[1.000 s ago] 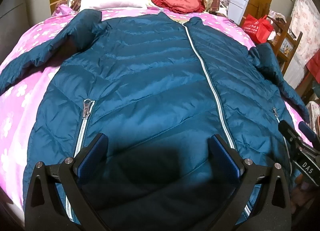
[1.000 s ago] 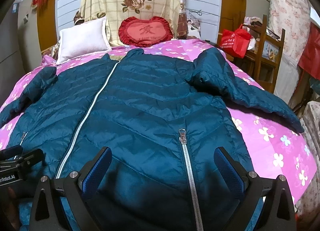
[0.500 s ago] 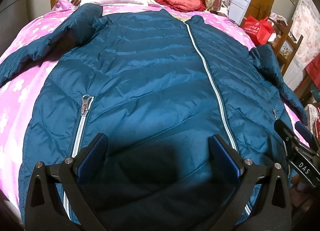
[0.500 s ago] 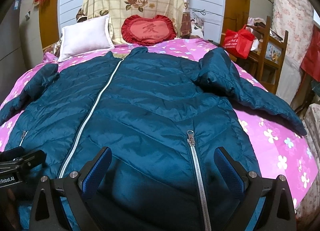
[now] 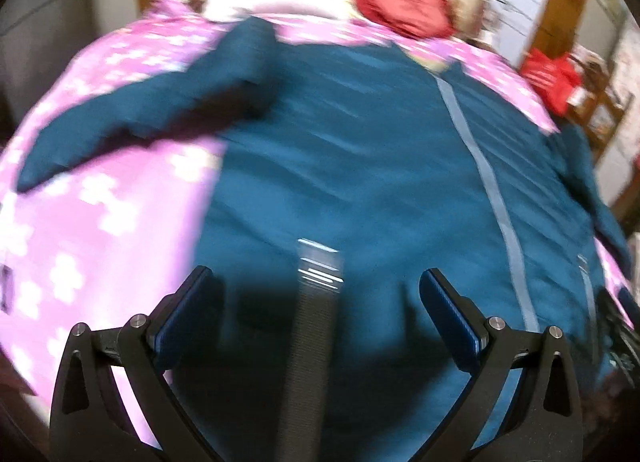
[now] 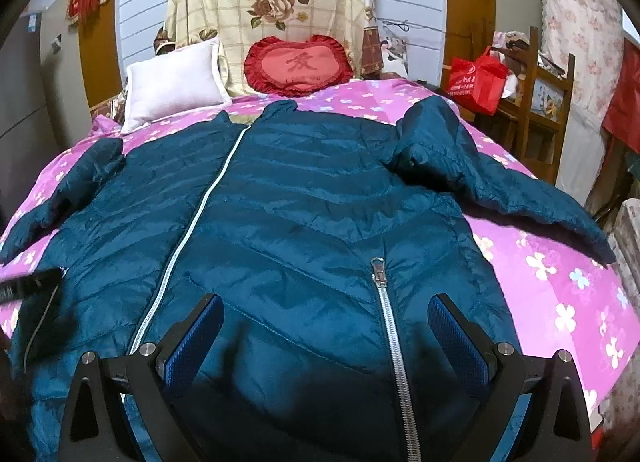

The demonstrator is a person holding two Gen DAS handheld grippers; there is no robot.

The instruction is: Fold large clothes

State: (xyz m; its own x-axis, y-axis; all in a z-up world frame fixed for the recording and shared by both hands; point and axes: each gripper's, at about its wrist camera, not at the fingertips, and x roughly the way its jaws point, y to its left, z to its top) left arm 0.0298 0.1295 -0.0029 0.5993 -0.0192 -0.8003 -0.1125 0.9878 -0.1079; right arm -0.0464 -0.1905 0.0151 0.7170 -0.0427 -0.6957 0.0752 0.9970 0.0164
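Observation:
A large teal quilted jacket (image 6: pixel 304 222) lies flat, front up and zipped, on a pink flowered bedspread (image 6: pixel 560 286). Both sleeves spread out to the sides. It also shows, blurred, in the left wrist view (image 5: pixel 360 182). My left gripper (image 5: pixel 316 302) is open and empty above the jacket's lower left part, near its left pocket zip (image 5: pixel 316 266). My right gripper (image 6: pixel 326 328) is open and empty above the hem at the right pocket zip (image 6: pixel 384 302). The left gripper's tip (image 6: pixel 28 284) shows at the left edge of the right wrist view.
A white pillow (image 6: pixel 172 82) and a red heart cushion (image 6: pixel 298 64) lie at the head of the bed. A red bag (image 6: pixel 476 78) sits on wooden furniture (image 6: pixel 548 102) to the right. The bed's right edge drops off beside the right sleeve (image 6: pixel 520 198).
My left gripper has swung quickly to the left, blurring its view; the left sleeve and more pink bedspread now show. The right gripper has stayed almost still over the hem.

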